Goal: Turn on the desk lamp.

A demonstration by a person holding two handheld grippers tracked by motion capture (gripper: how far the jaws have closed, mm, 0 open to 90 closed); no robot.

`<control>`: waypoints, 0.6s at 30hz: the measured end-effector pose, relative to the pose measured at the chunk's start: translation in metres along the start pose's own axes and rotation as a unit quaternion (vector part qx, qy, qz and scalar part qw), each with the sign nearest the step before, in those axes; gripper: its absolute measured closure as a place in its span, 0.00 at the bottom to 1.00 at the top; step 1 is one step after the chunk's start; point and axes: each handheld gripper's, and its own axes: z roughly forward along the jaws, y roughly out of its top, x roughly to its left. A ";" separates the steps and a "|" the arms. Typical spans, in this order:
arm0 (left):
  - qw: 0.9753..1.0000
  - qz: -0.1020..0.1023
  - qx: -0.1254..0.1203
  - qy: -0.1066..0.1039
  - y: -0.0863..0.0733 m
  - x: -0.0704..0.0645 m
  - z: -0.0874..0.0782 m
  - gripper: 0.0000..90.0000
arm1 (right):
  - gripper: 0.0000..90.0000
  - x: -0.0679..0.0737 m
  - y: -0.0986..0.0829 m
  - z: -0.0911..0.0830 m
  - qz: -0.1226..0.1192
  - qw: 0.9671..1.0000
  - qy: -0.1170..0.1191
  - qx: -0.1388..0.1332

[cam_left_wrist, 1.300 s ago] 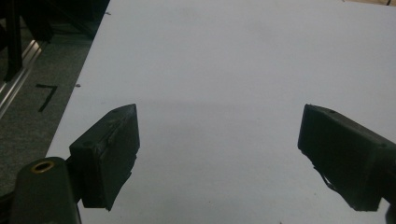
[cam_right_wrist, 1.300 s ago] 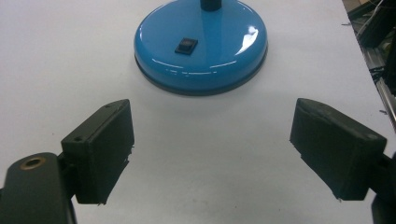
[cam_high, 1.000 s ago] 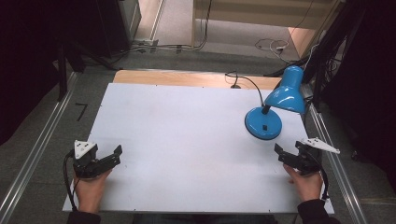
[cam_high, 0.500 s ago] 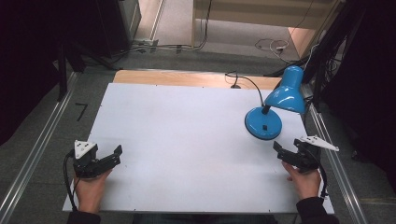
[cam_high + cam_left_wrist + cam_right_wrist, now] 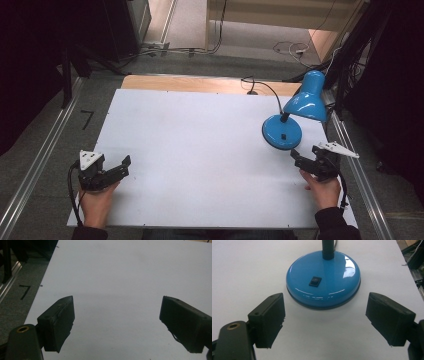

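A black rocker switch (image 5: 315, 281) on the blue lamp's base (image 5: 323, 279) is shown in the right gripper view, just beyond the right gripper (image 5: 325, 322), whose jaws are spread wide around nothing. The left gripper (image 5: 117, 325) is likewise held wide apart over bare white bench (image 5: 200, 140). Cables (image 5: 287, 47) are seen on the floor behind.

The high view looks from above the person's side, forward and down, and takes in the whole white table (image 5: 200, 150) and the floor behind it. The left gripper view sits low, close to the table (image 5: 120, 277), and faces across its bare left part. The right gripper view is also low and near, facing the blue lamp (image 5: 323, 282) base; the high view shares this lamp (image 5: 292, 120) with it.
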 end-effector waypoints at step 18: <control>1.000 0.001 0.002 0.000 0.000 0.000 0.000 0.15 | 0.30 0.002 0.008 0.014 0.000 1.000 0.001 -0.007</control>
